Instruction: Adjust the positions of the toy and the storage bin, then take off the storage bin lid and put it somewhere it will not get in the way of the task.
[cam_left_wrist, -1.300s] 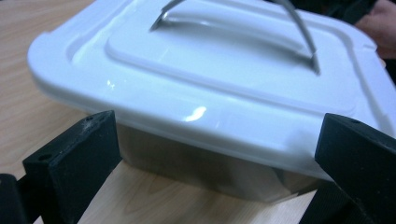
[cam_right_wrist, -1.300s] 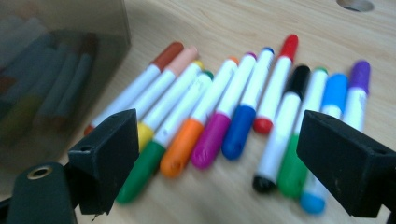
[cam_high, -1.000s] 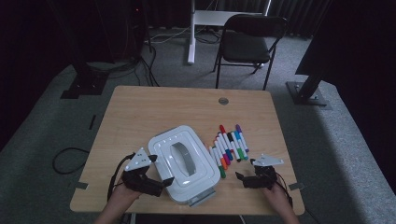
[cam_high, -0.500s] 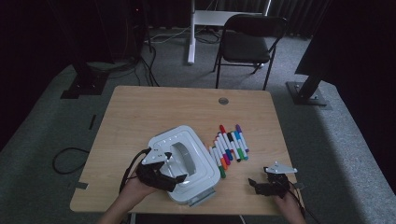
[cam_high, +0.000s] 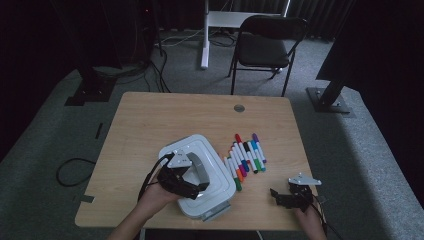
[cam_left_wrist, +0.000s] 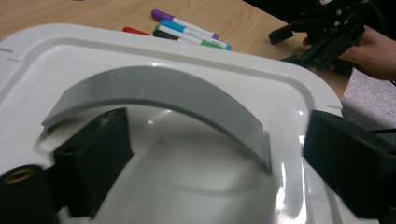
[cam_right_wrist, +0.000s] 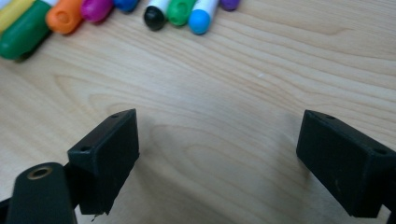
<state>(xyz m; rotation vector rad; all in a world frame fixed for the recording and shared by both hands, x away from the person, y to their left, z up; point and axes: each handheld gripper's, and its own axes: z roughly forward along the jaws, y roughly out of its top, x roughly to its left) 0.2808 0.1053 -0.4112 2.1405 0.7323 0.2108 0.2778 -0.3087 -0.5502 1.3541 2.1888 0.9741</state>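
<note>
A white box (cam_high: 215, 165) with a grey arched handle (cam_high: 200, 170) on its lid stands at the table's front middle. My left gripper (cam_high: 192, 177) lies over the lid. In the left gripper view my left gripper (cam_left_wrist: 217, 140) straddles the handle (cam_left_wrist: 163, 88), one jaw on each side; the jaws have just been closing but stand clear of it. Several coloured markers (cam_high: 245, 157) lie in a row to the right of the box. My right gripper (cam_high: 277, 197) rests low at the front right, open over bare wood (cam_right_wrist: 224, 70), with the marker caps (cam_right_wrist: 65, 16) just beyond it.
The table's front edge runs close below both hands. A round cable hole (cam_high: 239, 107) sits at the back of the table. A black chair (cam_high: 265, 50) stands beyond it, and a cable loop (cam_high: 75, 170) lies on the floor at the left.
My left gripper has slid right from beside the box onto its lid, over the handle. My right gripper has drifted right and toward the front edge, away from the markers.
</note>
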